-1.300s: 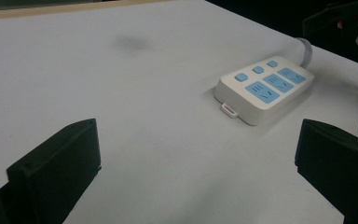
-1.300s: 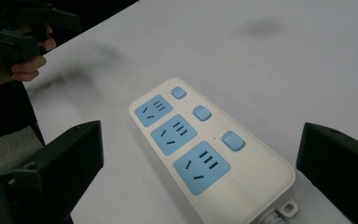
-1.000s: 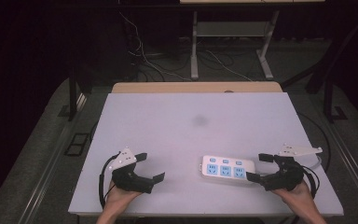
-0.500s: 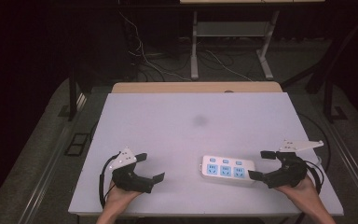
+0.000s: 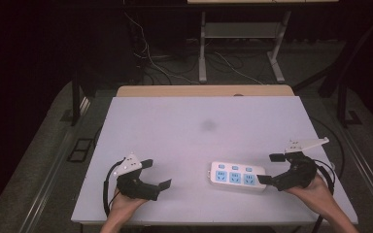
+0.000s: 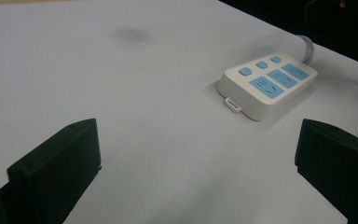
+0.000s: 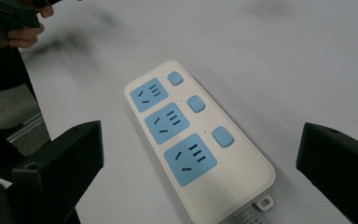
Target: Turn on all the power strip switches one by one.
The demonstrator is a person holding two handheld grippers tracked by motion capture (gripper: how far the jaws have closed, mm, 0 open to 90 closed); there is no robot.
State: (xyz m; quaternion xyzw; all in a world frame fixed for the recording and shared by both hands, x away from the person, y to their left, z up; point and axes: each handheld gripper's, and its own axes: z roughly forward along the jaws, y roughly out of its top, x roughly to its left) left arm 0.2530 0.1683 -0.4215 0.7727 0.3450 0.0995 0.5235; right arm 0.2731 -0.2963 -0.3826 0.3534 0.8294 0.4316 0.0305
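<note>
A white power strip point(image 5: 237, 175) with three blue sockets and three blue switches lies flat near the front right of the white table point(image 5: 189, 131). It also appears in the left gripper view point(image 6: 266, 84) and the right gripper view point(image 7: 193, 140). My right gripper point(image 5: 272, 169) is open just right of the strip's cable end, its jaws wide apart and nothing between them. My left gripper point(image 5: 156, 174) is open at the front left, well apart from the strip. Its jaws frame bare table.
A faint grey smudge point(image 5: 207, 125) marks the table's middle. A wooden board point(image 5: 204, 91) edges the far side. Cables and metal table legs point(image 5: 201, 43) stand on the dark floor beyond. The table's front edge runs close under both hands.
My right gripper has drawn back a little to the right, away from the strip's end. The left gripper and the strip have stayed put.
</note>
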